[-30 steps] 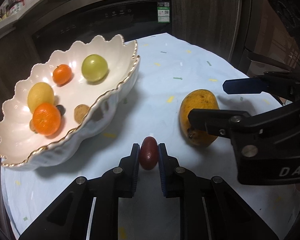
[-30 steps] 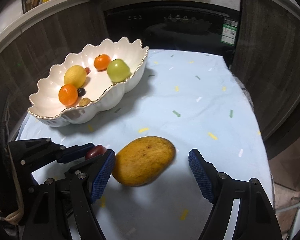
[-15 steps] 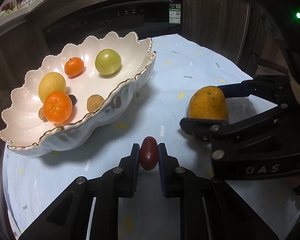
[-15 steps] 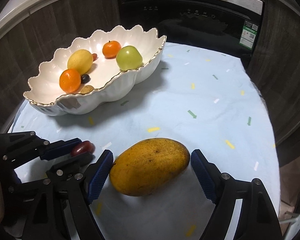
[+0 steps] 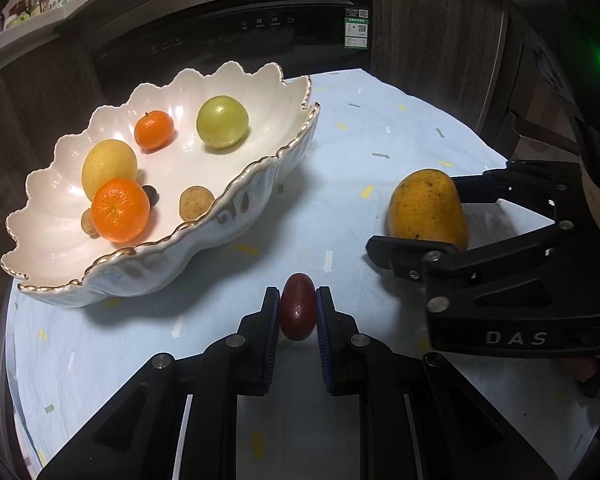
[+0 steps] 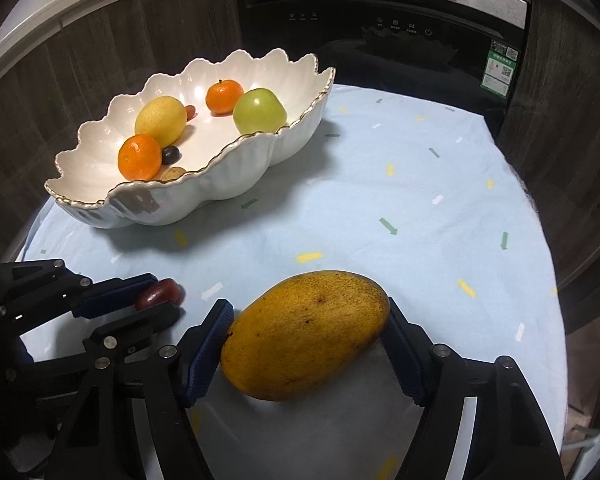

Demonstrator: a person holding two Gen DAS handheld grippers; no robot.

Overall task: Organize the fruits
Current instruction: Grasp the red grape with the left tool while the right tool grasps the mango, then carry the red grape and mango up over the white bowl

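Left gripper (image 5: 298, 312) stays clamped on the dark red fruit (image 5: 298, 311), low over the tablecloth (image 6: 400, 184). Right gripper (image 6: 310, 344) has just been closing: both pads now touch the mango (image 6: 306, 334), against clear gaps half a second ago. Shell bowl (image 6: 228, 184) beyond holds the other fruit.

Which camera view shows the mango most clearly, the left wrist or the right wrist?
The right wrist view. There the mango lies whole and near, between the blue pads of the right gripper. In the left wrist view the mango is smaller and off to the side, and a black finger of that gripper hides its lower part.
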